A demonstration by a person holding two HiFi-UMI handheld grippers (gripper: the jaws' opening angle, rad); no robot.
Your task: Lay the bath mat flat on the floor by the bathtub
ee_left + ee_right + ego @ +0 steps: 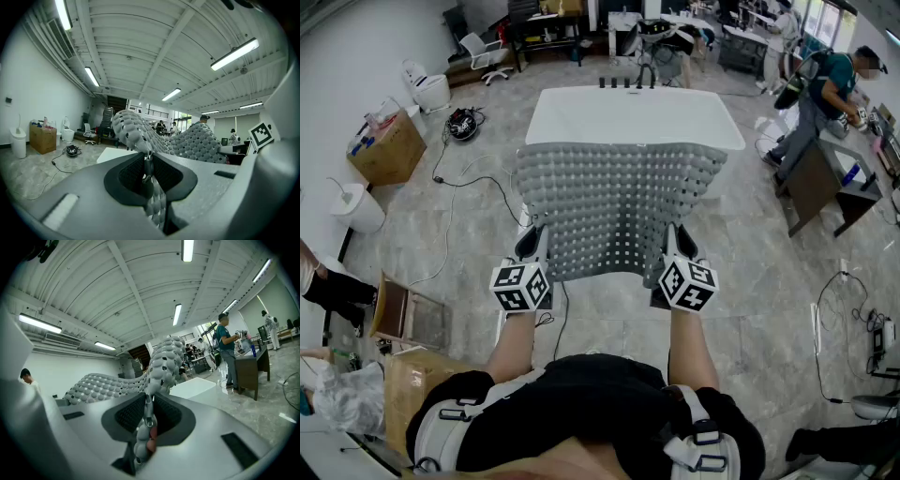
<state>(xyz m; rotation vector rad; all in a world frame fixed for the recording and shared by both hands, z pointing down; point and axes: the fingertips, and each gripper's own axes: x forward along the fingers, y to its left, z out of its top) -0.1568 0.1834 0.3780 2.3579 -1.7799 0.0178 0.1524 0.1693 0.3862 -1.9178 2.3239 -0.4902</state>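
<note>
A grey bath mat [617, 206] with a bubbled, perforated surface is held up in the air, spread between my two grippers in the head view. My left gripper [535, 246] is shut on its near left corner and my right gripper [674, 244] on its near right corner. The mat's far edge hangs in front of the white bathtub [635, 116]. In the left gripper view the mat [140, 131] is pinched between the jaws of the left gripper [148, 169]. The right gripper view shows the mat [164, 363] clamped in the right gripper [148, 414] the same way.
A cardboard box [386, 148], a white bin [358, 207], a toilet [427, 90] and floor cables [455, 192] lie left. A person [816, 94] stands at a desk [825, 183] right. Another box [411, 380] sits near my left side. Grey tiled floor [609, 309] lies between me and the tub.
</note>
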